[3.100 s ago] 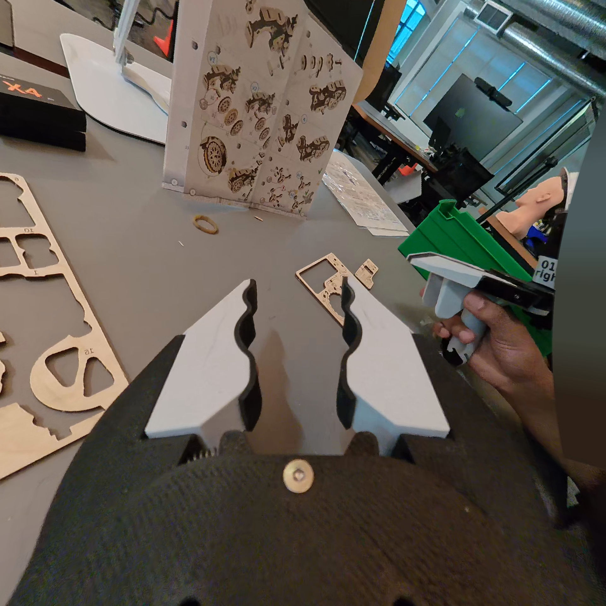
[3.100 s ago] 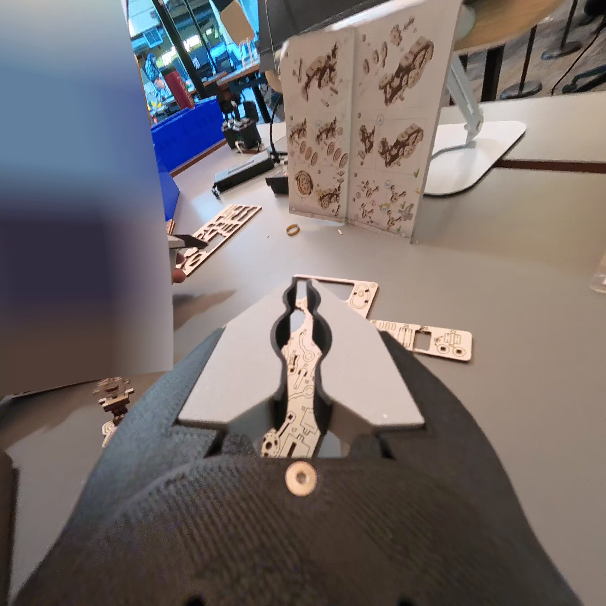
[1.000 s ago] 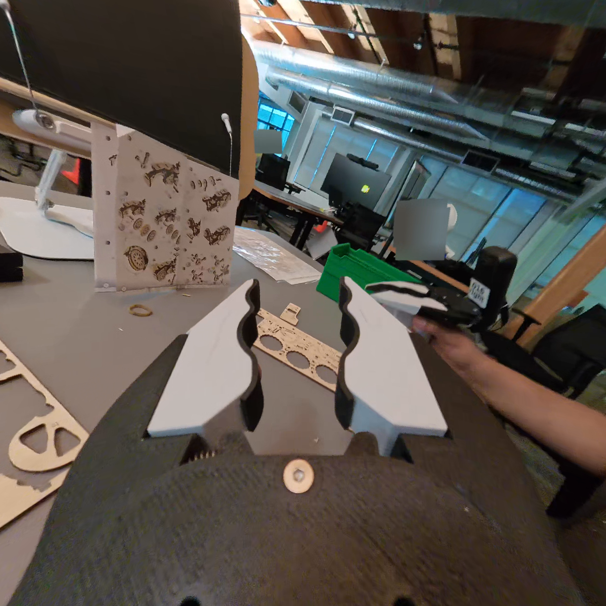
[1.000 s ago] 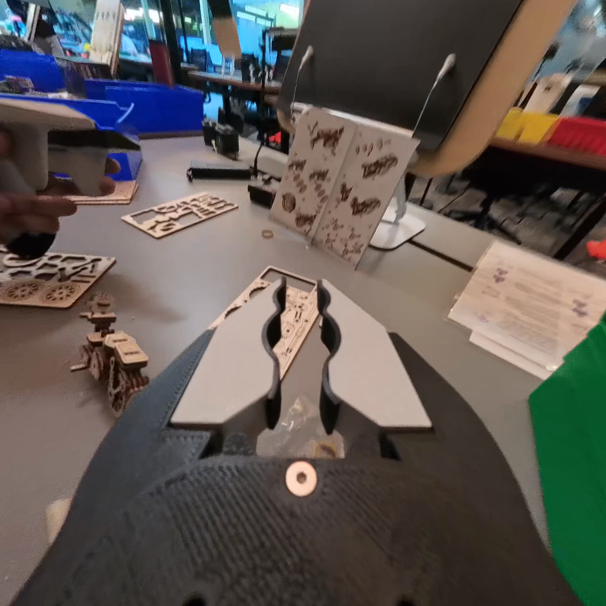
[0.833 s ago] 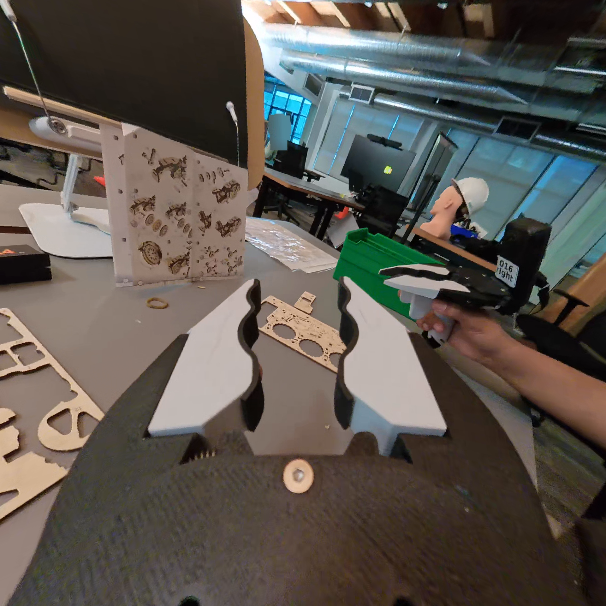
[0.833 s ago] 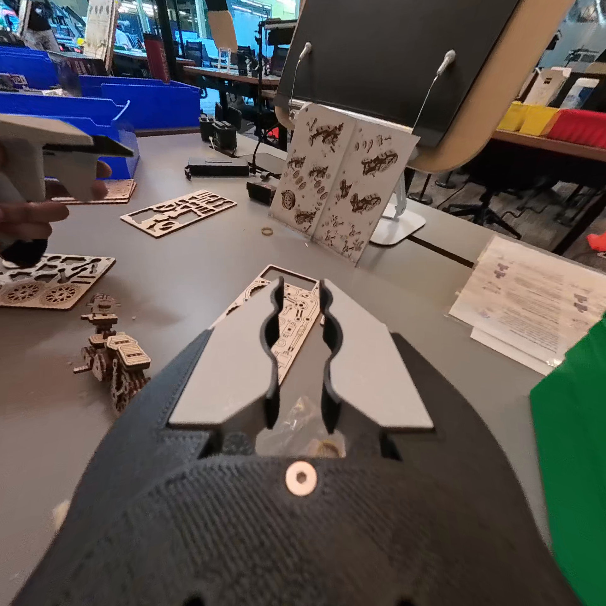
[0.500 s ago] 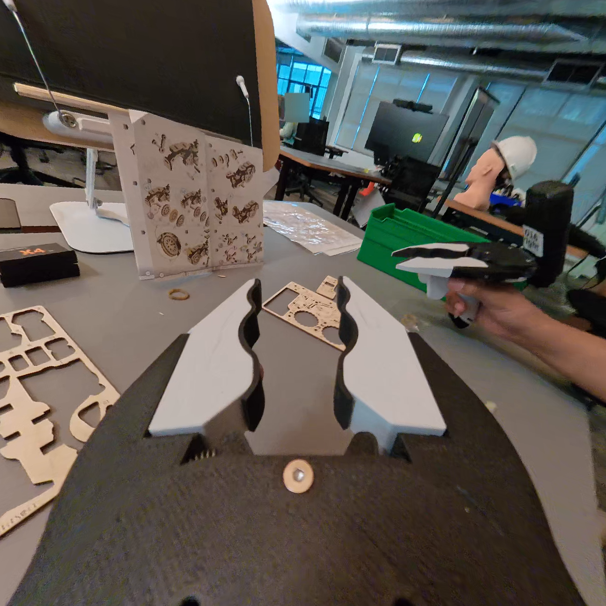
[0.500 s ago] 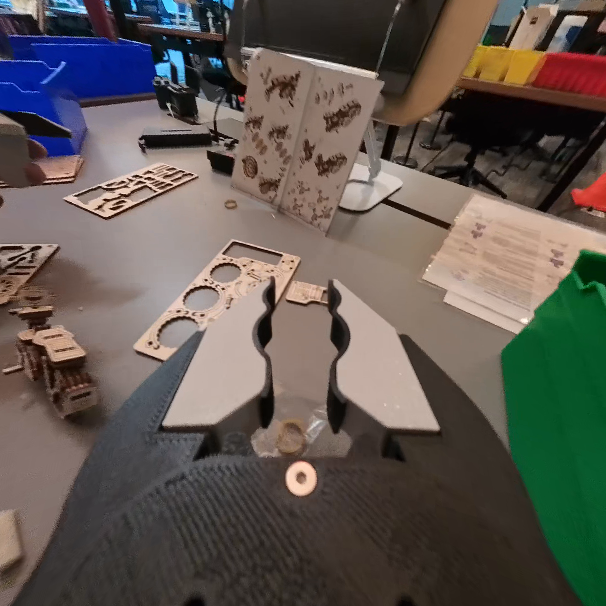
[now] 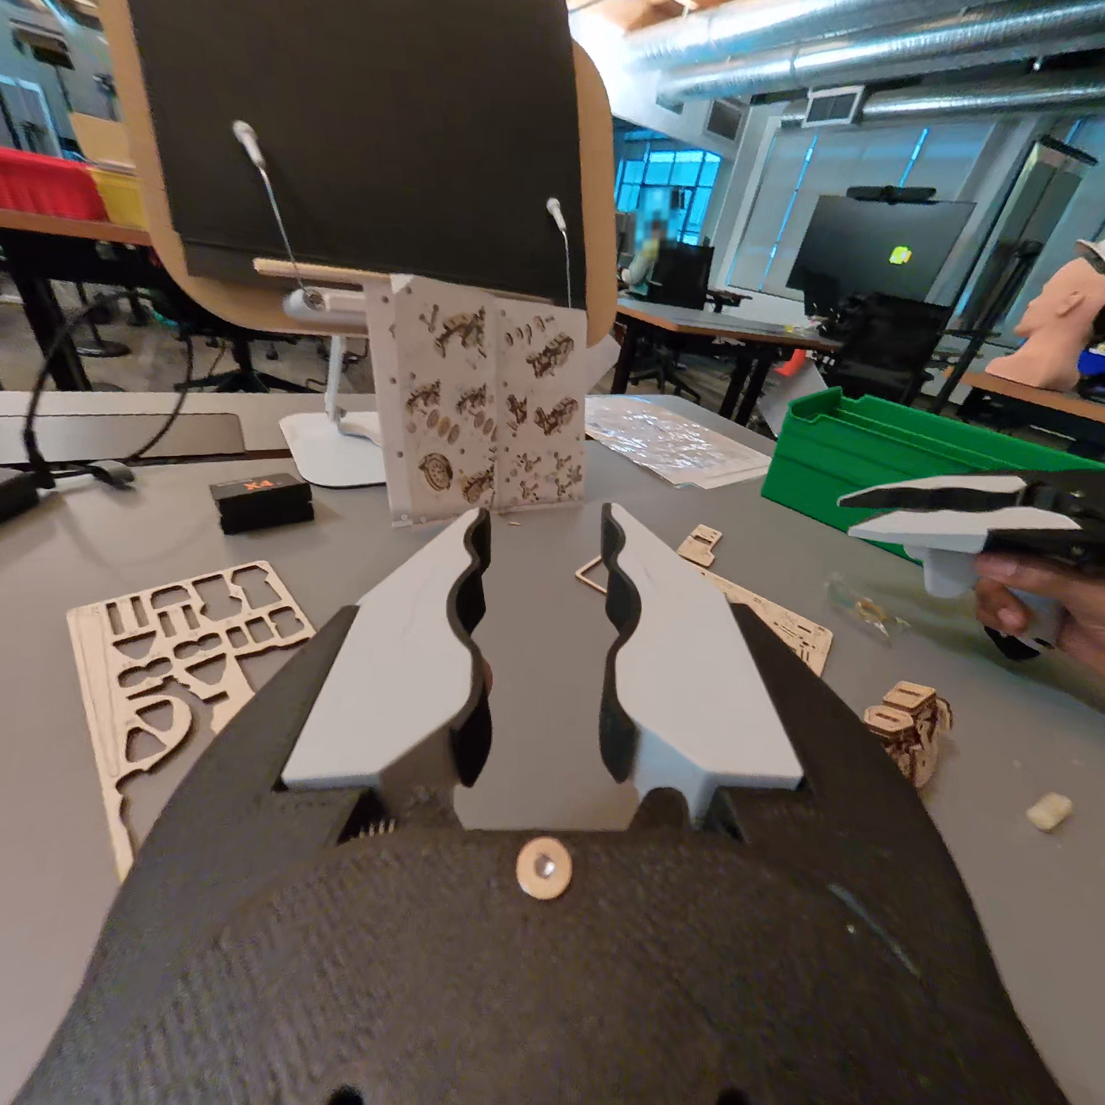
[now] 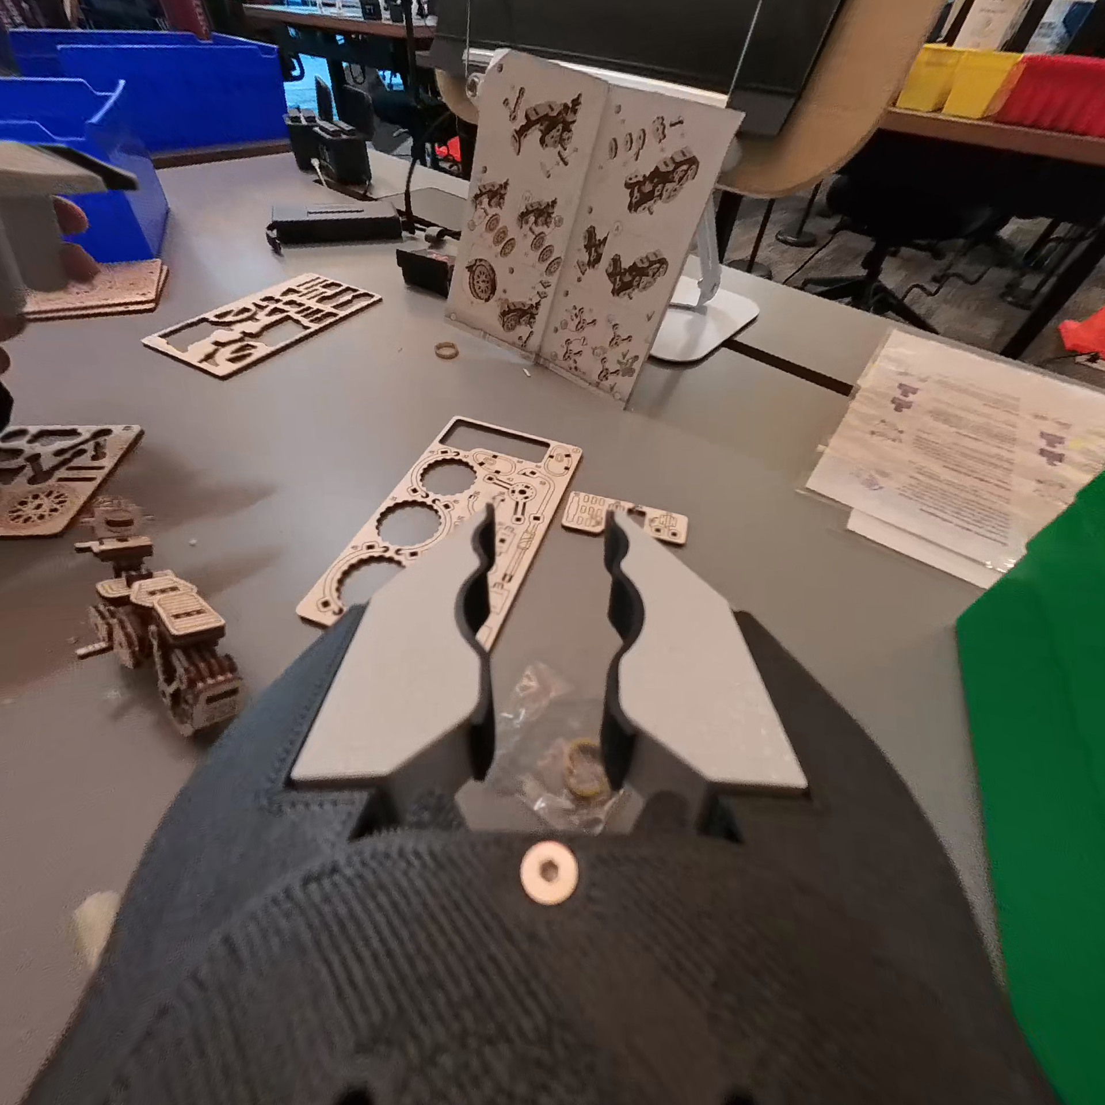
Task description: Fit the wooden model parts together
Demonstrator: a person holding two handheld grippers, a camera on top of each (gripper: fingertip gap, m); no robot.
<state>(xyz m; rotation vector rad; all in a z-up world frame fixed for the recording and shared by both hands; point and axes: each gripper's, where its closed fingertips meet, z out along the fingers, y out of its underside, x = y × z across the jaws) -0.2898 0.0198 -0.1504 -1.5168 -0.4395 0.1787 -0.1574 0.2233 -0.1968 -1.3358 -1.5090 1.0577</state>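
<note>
My left gripper (image 9: 544, 520) is open and empty above bare table. My right gripper (image 10: 550, 520) is open and empty; it also shows in the left wrist view (image 9: 861, 517), held by a hand. A wooden sheet with round holes (image 10: 454, 514) lies under the right fingertips, with a small wooden piece (image 10: 628, 520) beside it. A clear bag with rings (image 10: 562, 747) lies on the table below the right fingers. A partly built wooden model (image 10: 161, 622) stands to the left; it also shows in the left wrist view (image 9: 909, 735).
A folded instruction sheet (image 9: 484, 406) stands against a monitor stand at the back. Punched-out wooden sheets (image 9: 179, 646) (image 10: 263, 323) lie left. A green bin (image 10: 1040, 717) is close on the right, blue bins (image 10: 89, 119) far left, papers (image 10: 968, 454) right, a black box (image 9: 263, 502) behind. Spacing between my two grippers at the tips: around 25 centimeters.
Both grippers have swung across the table and tilted down. The right gripper, shut over a sheet three seconds ago, has opened wider. The bag of rings has come into view between its fingers.
</note>
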